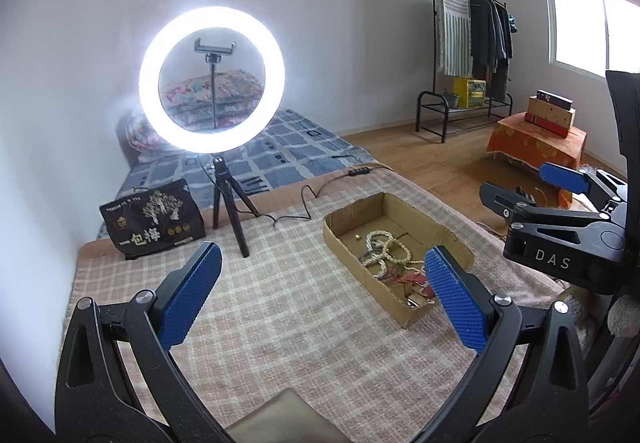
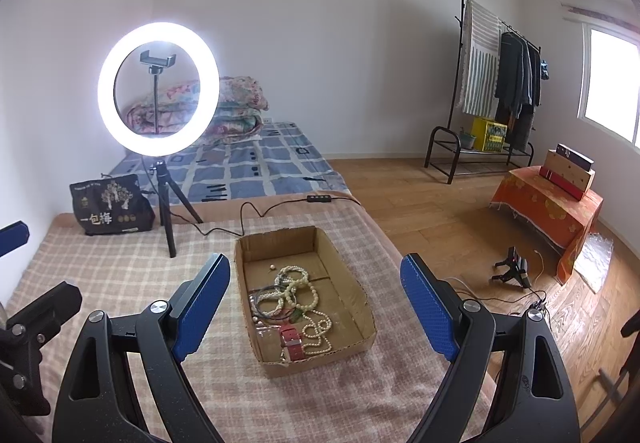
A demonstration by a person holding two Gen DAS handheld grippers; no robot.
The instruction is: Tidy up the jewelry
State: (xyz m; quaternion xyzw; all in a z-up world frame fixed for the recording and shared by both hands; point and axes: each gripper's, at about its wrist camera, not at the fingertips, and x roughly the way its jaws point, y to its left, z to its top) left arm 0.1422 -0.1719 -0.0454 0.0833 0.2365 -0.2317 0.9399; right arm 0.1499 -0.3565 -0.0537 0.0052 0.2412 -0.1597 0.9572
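Jewelry [image 2: 294, 303]: heaped in a tangle of bead strands, bangles and a red strap inside the cardboard box [image 2: 352, 275] on the checked blanket [image 2: 120, 275].
Left gripper [image 1: 322, 289]: held above the blanket, fingers spread apart, nothing gripped.
Right gripper [image 2: 316, 307]: likewise spread and empty, poised over the box.
Progress: pieces gathered but unsorted; either collected already or awaiting separation.

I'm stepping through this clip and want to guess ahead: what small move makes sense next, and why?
Probably lowering the right gripper toward the cardboard box. Both it and the left gripper are open and empty above the blanket, and the bead strands lie tangled in the box with a red watch strap. Whether this jumble precedes or follows sorting is unclear.
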